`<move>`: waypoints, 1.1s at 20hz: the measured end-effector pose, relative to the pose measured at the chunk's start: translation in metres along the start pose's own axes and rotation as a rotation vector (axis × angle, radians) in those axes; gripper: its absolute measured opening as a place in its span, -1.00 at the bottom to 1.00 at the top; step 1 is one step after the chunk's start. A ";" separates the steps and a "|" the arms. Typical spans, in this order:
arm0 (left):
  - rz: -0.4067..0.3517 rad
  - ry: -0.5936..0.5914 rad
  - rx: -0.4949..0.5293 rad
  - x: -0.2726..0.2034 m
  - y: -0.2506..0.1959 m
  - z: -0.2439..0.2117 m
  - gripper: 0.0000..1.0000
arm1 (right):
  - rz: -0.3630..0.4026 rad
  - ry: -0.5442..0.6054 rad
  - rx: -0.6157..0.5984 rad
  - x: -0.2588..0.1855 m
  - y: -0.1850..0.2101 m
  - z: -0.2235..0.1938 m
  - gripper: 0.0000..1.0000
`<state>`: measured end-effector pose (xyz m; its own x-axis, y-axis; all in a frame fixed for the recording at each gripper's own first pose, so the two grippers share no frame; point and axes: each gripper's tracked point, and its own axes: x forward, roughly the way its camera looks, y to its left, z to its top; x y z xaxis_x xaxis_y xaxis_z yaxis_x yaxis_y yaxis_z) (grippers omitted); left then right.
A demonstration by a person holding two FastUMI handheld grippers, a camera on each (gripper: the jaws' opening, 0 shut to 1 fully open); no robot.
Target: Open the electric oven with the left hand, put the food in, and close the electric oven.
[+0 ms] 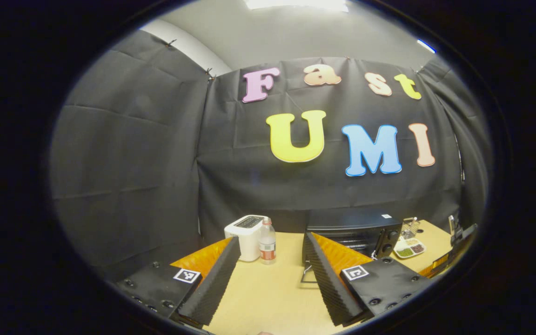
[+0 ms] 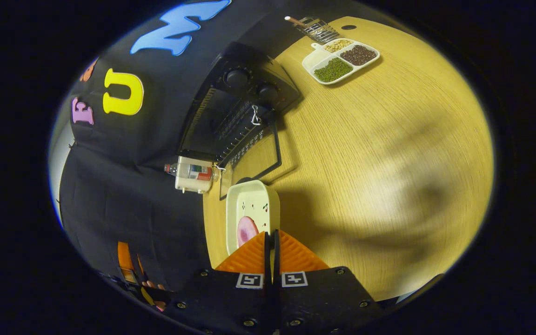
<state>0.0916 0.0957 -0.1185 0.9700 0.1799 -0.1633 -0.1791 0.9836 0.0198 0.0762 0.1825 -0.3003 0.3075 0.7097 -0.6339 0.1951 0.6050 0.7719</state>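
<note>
The right gripper (image 2: 271, 242) is clenched on the near rim of a cream baking dish (image 2: 251, 211) holding a pink slice of food (image 2: 246, 230). The dish hangs just before the electric oven (image 2: 235, 109), whose door (image 2: 255, 158) lies open on the wooden table (image 2: 379, 153). The left gripper (image 1: 270, 253) is released, fingers spread and holding nothing, near the oven (image 1: 354, 230). A white toaster (image 1: 246, 236) and a bottle (image 1: 267, 241) stand beside the oven; a divided tray (image 2: 340, 59) sits past its knob side.

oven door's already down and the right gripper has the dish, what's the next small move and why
Probably carry the dish forward into the oven. In the right gripper view the right gripper looks shut on the dish's rim, and the oven door lies open just ahead, so nothing seems to block the way.
</note>
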 end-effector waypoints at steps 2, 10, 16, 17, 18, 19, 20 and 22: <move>-0.002 -0.001 0.003 0.003 0.000 0.000 0.99 | 0.014 -0.049 0.036 0.004 0.012 0.013 -0.99; 0.000 0.014 0.017 0.023 0.012 -0.004 0.99 | 0.076 -0.240 0.172 0.045 0.056 0.060 -0.99; 0.003 0.038 0.036 0.036 0.031 -0.012 0.86 | 0.145 -0.347 0.307 0.082 0.080 0.091 -1.00; -0.001 0.040 0.039 0.040 0.034 -0.012 0.83 | 0.143 -0.368 0.325 0.090 0.082 0.095 -0.99; -0.006 0.041 0.041 0.044 0.036 -0.012 0.80 | 0.138 -0.385 0.339 0.098 0.083 0.099 -0.99; -0.010 0.044 0.042 0.050 0.038 -0.014 0.80 | 0.138 -0.406 0.356 0.104 0.087 0.102 -0.99; -0.016 0.046 0.040 0.055 0.040 -0.013 0.80 | 0.138 -0.430 0.372 0.110 0.089 0.105 -0.99; -0.024 0.050 0.034 0.064 0.046 -0.013 0.99 | 0.149 -0.473 0.414 0.124 0.095 0.111 -0.99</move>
<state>0.1430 0.1526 -0.1411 0.9643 0.1567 -0.2136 -0.1497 0.9875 0.0485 0.2366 0.2878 -0.3004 0.7179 0.4821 -0.5022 0.4329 0.2558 0.8644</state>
